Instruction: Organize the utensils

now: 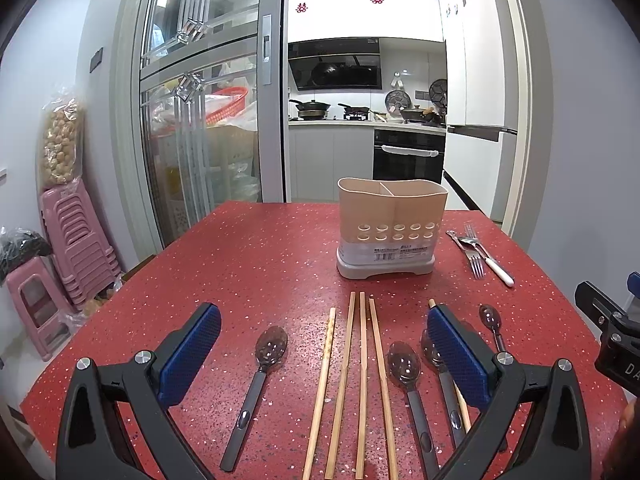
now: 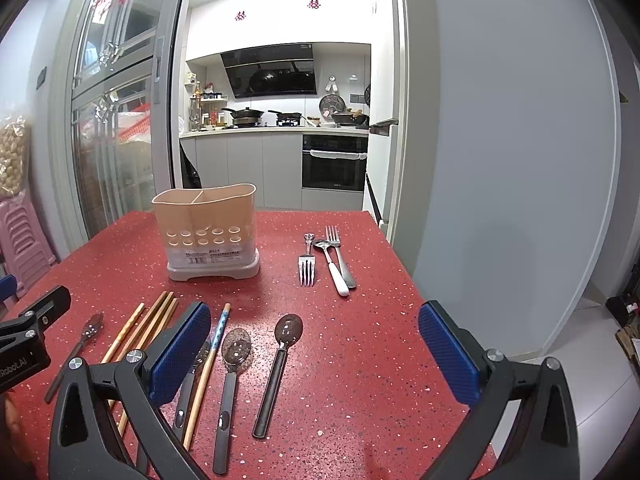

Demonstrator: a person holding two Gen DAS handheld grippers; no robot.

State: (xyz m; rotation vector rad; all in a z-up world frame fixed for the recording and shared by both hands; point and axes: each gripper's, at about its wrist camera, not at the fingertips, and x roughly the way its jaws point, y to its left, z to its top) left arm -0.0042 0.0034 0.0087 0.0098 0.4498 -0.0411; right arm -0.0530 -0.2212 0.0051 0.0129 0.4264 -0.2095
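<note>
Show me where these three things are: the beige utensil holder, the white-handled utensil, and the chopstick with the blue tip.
beige utensil holder [image 2: 204,216]: right wrist view, on its front wall.
white-handled utensil [image 2: 338,278]: right wrist view, on the white handle.
chopstick with the blue tip [image 2: 221,322]: right wrist view, on the blue upper section.

In the left wrist view the chopsticks [image 1: 362,384] run off the bottom edge, and the left gripper's right finger [image 1: 458,354] hides most of one spoon [image 1: 434,354] and a chopstick. The holder [image 2: 206,232] label's print is too small to read.
</note>
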